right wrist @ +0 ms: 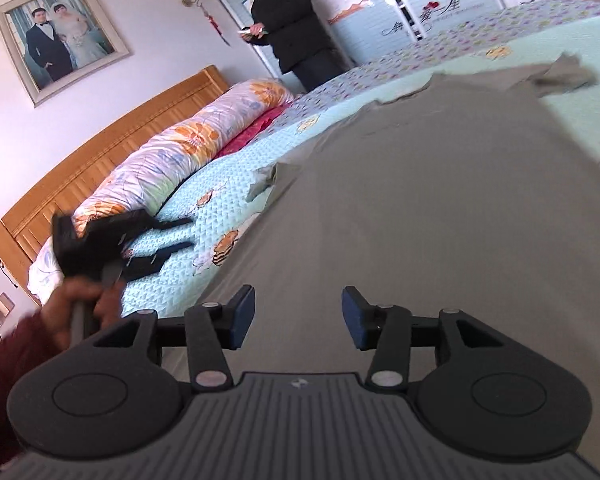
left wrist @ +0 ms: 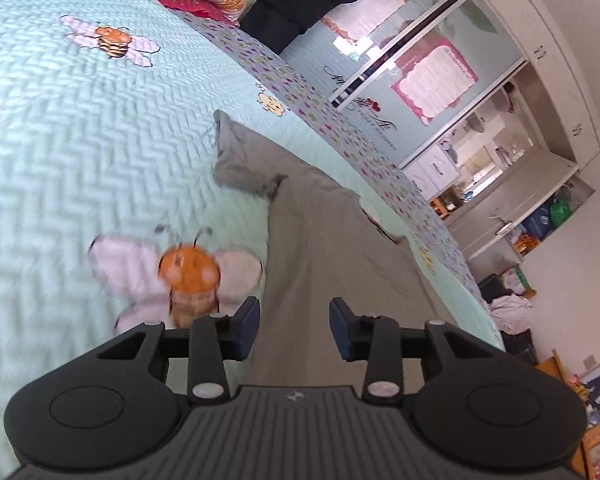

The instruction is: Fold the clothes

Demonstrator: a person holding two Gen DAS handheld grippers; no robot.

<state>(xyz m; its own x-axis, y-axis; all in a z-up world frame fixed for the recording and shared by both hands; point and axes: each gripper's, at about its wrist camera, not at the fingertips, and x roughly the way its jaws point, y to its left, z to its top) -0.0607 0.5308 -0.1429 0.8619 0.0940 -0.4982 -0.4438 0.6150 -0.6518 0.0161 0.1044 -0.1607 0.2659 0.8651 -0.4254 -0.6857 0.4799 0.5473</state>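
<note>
Spread over the mint-green quilted bedspread with bee patches is a plain grey cotton t-shirt, laid flat. Left gripper and right gripper are both held just above it, fingers parted, nothing pinched.

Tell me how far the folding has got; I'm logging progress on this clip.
Done: the grey shirt lies spread flat on the quilted bedspread, with one sleeve out to the side. In hand: nothing; the left gripper and right gripper are both open above the cloth, gripping none of it. Left: every fold; no part of the shirt looks doubled over yet.
</note>
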